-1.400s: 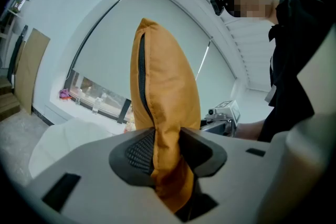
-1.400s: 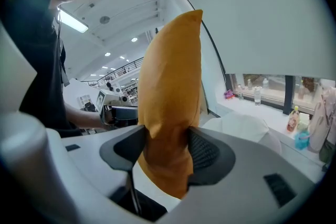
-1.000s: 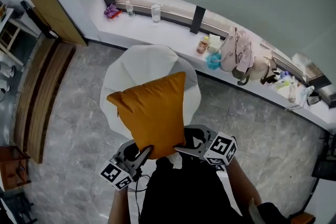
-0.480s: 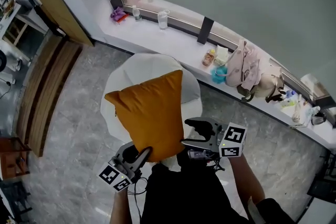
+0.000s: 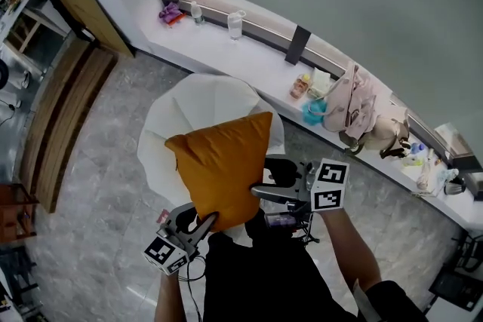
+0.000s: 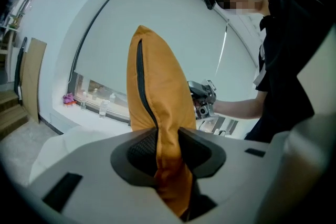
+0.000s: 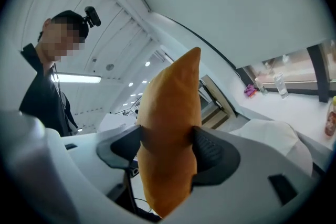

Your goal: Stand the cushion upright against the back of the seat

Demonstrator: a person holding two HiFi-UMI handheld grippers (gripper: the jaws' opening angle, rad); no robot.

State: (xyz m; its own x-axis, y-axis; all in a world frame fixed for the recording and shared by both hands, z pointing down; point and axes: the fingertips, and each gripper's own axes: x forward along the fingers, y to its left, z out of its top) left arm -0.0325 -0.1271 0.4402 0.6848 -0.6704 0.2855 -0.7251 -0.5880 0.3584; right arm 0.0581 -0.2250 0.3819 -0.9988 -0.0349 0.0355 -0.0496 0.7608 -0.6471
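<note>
An orange cushion (image 5: pixel 223 173) hangs upright in the air over the near side of a white round seat (image 5: pixel 200 98). My left gripper (image 5: pixel 204 221) is shut on the cushion's lower near corner, and the fabric (image 6: pixel 157 92) is pinched between its pads by the zip seam. My right gripper (image 5: pixel 260 179) holds the cushion's right edge. Its jaws have just been opening wider, with the thick cushion (image 7: pixel 170 128) between them and touching both pads. The white seat (image 7: pixel 268 136) lies below and beyond.
A white window sill (image 5: pixel 264 49) runs along the back with a glass jug (image 5: pixel 235 24), bottles and bags (image 5: pixel 351 98). A wooden board (image 5: pixel 94 11) leans at the far left, above a wooden bench (image 5: pixel 53 117). Grey tiled floor surrounds the seat.
The cushion has shifted a little to the right over the seat. The right gripper left the lower right corner and now sits higher on the cushion's right edge. The left gripper keeps its hold.
</note>
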